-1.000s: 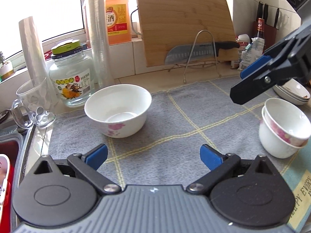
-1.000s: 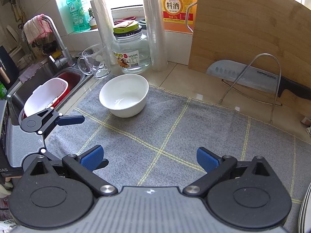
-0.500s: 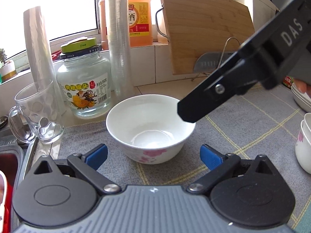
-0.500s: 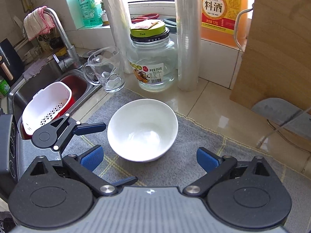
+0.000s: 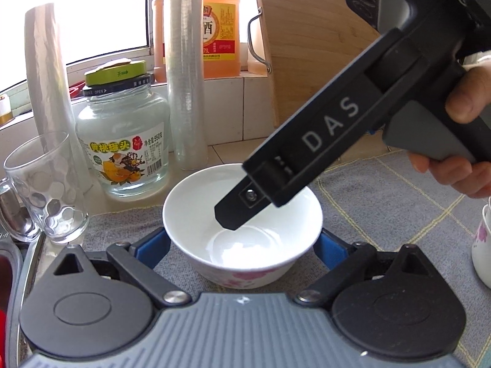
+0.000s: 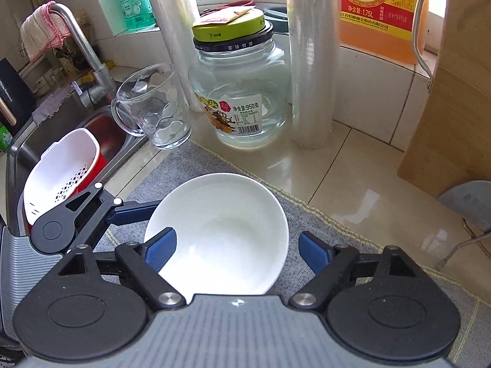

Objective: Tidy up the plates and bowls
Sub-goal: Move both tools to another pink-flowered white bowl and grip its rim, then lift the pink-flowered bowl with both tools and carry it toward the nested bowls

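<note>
Bowl (image 5: 242,233): on grey mat, just before the jar (image 5: 122,141); your left gripper (image 5: 242,250) fingers straddle it, apart; right gripper (image 6: 236,245) fingers closing across its rim, not yet clamped; next: clamp, lift.

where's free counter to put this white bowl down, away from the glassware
Bare grey mat lies right of the white bowl, toward the floral cup. Bare tile lies between the mat's far edge and the cutting board. It is crowded behind the bowl: glass mug, jar, film roll.

Bright window (image 5: 76,9); white tiled wall (image 6: 377,92)
</note>
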A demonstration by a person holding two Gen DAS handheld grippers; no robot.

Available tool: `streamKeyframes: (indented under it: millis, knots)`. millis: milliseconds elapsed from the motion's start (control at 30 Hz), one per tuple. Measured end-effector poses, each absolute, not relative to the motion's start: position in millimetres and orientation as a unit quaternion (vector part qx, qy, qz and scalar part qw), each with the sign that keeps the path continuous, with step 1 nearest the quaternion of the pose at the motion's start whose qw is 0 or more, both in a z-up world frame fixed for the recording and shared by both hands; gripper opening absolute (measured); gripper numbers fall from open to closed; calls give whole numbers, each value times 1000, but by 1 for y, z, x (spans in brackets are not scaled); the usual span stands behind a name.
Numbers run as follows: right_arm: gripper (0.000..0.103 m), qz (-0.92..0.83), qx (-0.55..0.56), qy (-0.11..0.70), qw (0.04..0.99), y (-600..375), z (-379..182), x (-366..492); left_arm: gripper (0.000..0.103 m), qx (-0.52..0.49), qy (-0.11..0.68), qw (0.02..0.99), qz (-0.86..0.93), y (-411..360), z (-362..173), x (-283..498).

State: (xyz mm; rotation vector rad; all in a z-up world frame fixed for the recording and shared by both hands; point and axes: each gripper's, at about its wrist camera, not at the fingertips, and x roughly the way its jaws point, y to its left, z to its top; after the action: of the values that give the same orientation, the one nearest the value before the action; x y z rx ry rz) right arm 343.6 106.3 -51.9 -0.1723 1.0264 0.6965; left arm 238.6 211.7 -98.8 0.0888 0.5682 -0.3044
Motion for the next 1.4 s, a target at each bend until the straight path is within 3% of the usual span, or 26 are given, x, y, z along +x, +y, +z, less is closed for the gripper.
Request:
streamKeyframes:
  millis: [267,1400]
  knots:
    - [74,335,-90,484,804,110,-56,349,98,40,279,947,-155,212,-100,241]
    - [71,334,-55,496,799,105,-51,349,98,54,288,941,-171,208,-89,234]
